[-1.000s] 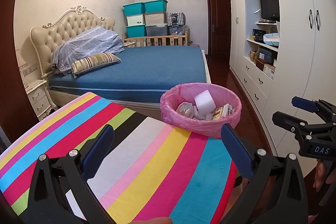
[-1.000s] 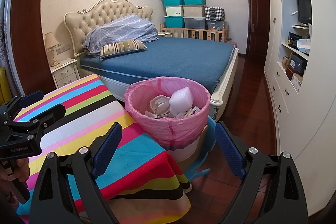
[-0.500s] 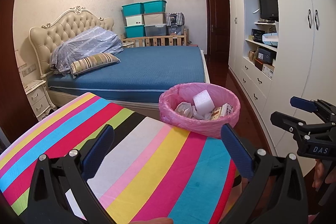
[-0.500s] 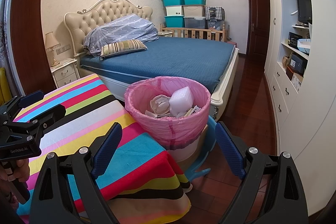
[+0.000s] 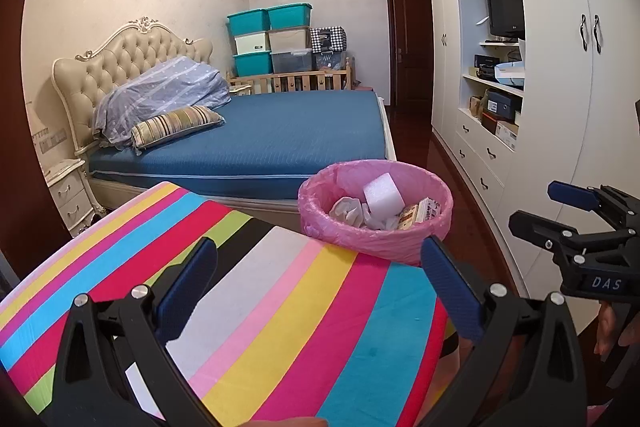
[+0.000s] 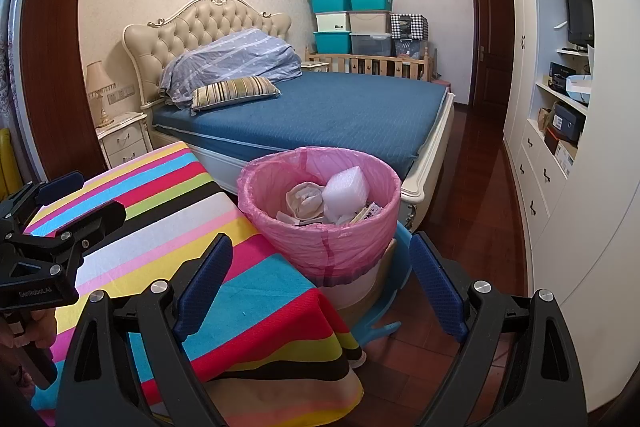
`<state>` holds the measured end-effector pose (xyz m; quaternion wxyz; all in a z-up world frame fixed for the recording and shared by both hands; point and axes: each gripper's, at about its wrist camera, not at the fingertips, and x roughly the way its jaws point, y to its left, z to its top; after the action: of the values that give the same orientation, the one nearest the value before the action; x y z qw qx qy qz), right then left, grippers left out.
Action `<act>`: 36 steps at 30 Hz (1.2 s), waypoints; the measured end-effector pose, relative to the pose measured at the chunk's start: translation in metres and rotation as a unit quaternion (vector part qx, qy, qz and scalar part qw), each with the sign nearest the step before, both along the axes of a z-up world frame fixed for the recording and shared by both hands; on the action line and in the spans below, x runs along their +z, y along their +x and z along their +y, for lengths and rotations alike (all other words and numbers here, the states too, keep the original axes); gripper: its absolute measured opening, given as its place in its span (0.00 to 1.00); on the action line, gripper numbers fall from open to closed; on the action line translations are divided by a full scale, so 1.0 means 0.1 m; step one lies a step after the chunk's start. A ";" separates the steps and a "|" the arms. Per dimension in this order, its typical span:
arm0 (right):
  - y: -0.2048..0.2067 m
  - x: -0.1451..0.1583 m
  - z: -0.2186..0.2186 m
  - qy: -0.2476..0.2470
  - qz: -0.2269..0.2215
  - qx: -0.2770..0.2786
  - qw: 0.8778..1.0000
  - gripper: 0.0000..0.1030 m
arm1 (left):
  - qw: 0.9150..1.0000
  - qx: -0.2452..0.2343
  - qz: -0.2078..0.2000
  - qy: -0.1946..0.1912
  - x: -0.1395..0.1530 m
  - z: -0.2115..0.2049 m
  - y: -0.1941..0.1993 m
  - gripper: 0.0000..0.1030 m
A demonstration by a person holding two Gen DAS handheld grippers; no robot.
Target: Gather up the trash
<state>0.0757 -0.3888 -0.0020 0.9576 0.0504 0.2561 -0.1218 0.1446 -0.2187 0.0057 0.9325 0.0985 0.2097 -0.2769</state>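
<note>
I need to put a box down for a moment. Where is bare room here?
The striped tablecloth is bare from the near edge to the pink-lined bin. The blue bed is free below the striped pillow. The bin is crowded with foam and wrappers.

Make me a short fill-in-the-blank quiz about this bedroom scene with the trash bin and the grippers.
1. The trash bin is lined with a ____ bag.
2. Both the left hand-held gripper and the right hand-held gripper have their jaws ____.
3. The white foam block lies ____ the bin.
4. The bed has a ____ cover.

Missing words: pink; open; inside; blue
</note>
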 end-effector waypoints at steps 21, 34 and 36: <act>0.00 0.00 0.01 0.000 0.001 0.000 1.000 0.82 | 1.000 -0.002 0.003 -0.003 0.01 0.02 0.00 0.96; 0.00 0.00 0.02 0.000 0.002 0.000 1.000 0.82 | 1.000 -0.015 0.012 -0.005 -0.03 0.04 0.05 0.96; 0.00 -0.01 0.03 0.000 0.002 0.000 1.000 0.82 | 1.000 -0.016 0.012 -0.004 -0.05 0.05 0.05 0.96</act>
<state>0.0759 -0.3856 -0.0029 0.9571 0.0500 0.2581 -0.1219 0.1493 -0.2138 0.0011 0.9256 0.0952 0.2182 -0.2941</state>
